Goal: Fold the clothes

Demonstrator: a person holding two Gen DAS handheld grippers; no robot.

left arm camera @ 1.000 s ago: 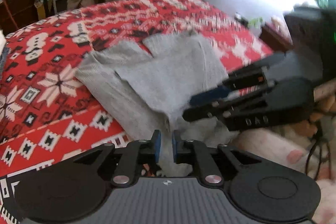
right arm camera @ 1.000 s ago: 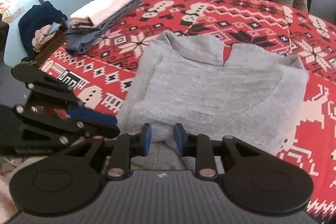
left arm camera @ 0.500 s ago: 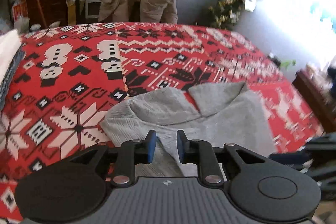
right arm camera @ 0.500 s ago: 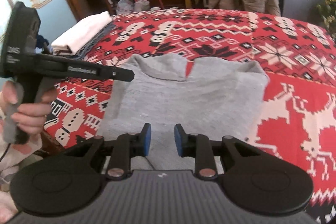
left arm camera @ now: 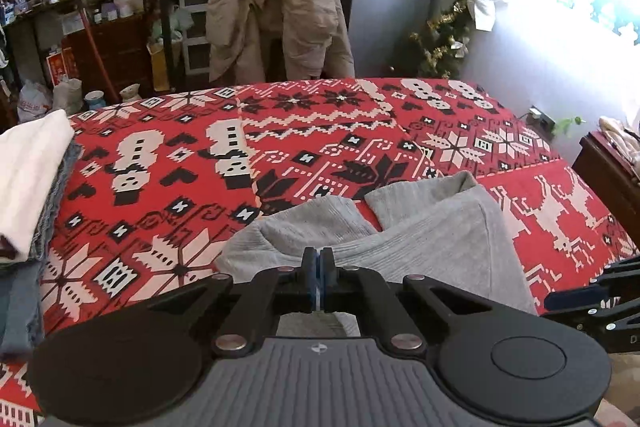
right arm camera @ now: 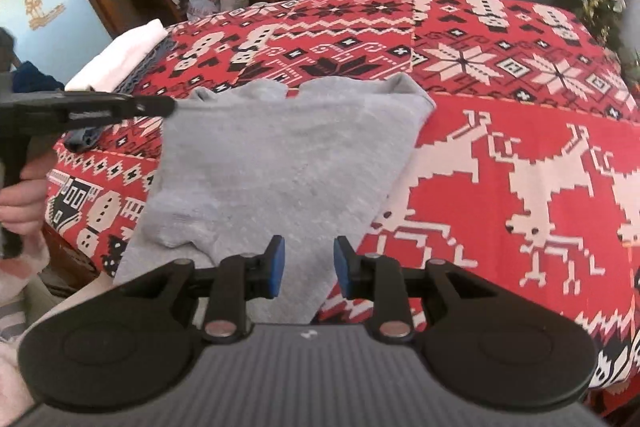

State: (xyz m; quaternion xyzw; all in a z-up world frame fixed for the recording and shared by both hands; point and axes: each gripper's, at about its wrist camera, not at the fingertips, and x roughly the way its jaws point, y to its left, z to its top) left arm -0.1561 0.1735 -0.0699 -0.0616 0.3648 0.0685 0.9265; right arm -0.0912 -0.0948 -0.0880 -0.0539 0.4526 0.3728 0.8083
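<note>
Left gripper (left arm camera: pixel 319 281) jaws closed since; sweater (right arm camera: pixel 280 163) beneath both grippers.

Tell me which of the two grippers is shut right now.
The left gripper: its blue pads meet, apparently pinching the grey sweater. The right gripper hangs over the same sweater with a clear gap between its pads.
</note>
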